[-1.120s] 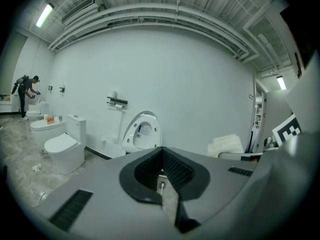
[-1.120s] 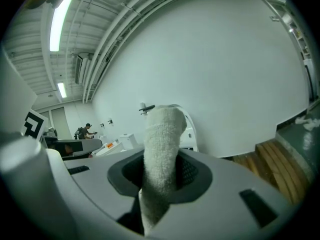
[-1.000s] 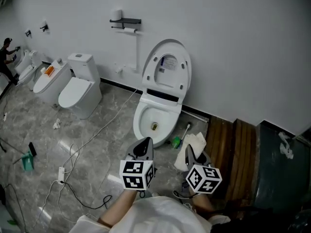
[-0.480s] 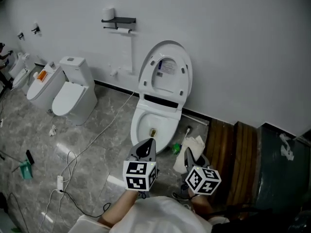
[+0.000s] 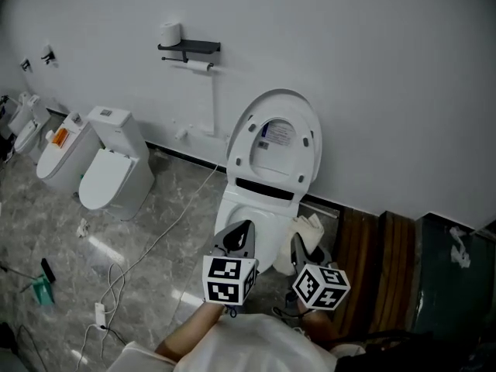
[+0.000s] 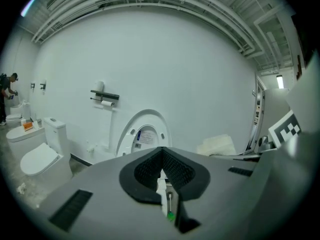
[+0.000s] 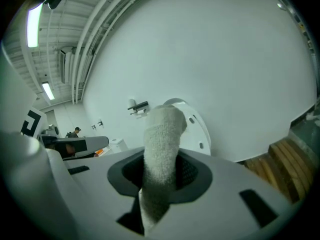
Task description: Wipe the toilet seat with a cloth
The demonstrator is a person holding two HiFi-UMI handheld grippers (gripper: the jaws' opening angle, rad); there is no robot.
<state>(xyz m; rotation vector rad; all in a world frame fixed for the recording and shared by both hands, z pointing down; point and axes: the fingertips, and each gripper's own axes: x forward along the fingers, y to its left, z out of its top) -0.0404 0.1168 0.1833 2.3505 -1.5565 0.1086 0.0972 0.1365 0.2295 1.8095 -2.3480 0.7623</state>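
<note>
Left gripper [image 5: 237,234]: I see its jaws pressed together with nothing between them.
Toilet [image 5: 273,142]: its lid is raised against the wall, just beyond both grippers.
Right gripper [image 5: 297,246]: clenched on the white cloth [image 7: 161,144], which sticks up between its jaws, near my right of the Toilet.

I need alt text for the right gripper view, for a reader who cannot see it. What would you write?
The right gripper is shut on a white cloth, which stands up between its jaws. Behind it, a toilet lid is raised against a white wall, with wooden boards at the right.
</note>
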